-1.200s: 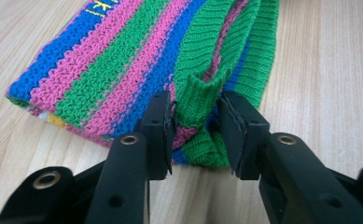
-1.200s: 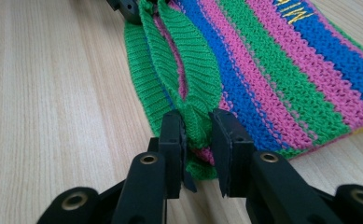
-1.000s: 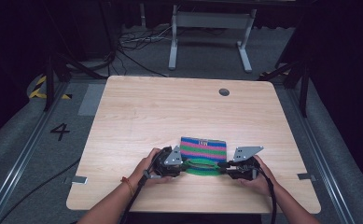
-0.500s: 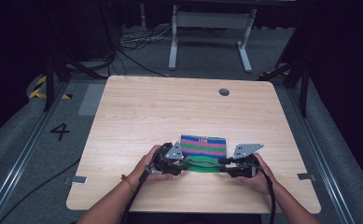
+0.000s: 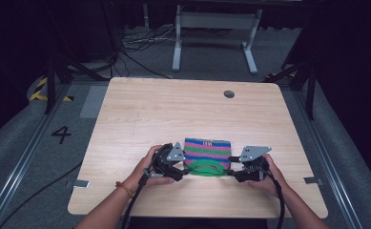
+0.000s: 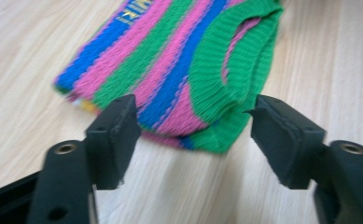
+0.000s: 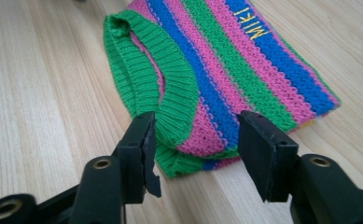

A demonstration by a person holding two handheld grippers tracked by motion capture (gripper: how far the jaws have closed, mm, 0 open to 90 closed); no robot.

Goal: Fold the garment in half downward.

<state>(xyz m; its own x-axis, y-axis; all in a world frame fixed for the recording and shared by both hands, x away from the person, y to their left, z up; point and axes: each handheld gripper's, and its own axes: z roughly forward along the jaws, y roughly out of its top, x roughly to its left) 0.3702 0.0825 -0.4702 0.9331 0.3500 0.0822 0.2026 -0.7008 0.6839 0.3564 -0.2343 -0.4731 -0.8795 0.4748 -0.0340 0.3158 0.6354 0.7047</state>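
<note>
While the striped knit garment (image 5: 207,149) lies flat on the near middle of the wooden table (image 5: 140,114), folded into a compact block with its green ribbed collar (image 5: 206,167) toward the person, the two grippers sit at its two near corners. At the left, the left gripper (image 5: 185,170) has just been opening its jaws; in the left gripper view they stand apart on either side of the garment's near corner (image 6: 202,135) with clear gaps to the cloth, so nothing is pinched. In the middle the knit rests on the wood by its own weight, stripes running across, a small yellow lettered label (image 5: 206,141) on the far blue band. At the right, the right gripper (image 5: 231,171) has likewise been letting its jaws out; in the right gripper view they straddle the collar's corner (image 7: 188,149) without pressing on it.

The step in hand looks like letting go after a fold. To do it well, I would let both pairs of jaws clear the cloth fully, then draw each gripper straight back and slightly up, away from the corners, so no jaw edge snags the loose ribbing or drags the layers askew. Moving both hands together should keep the fold square.
</note>
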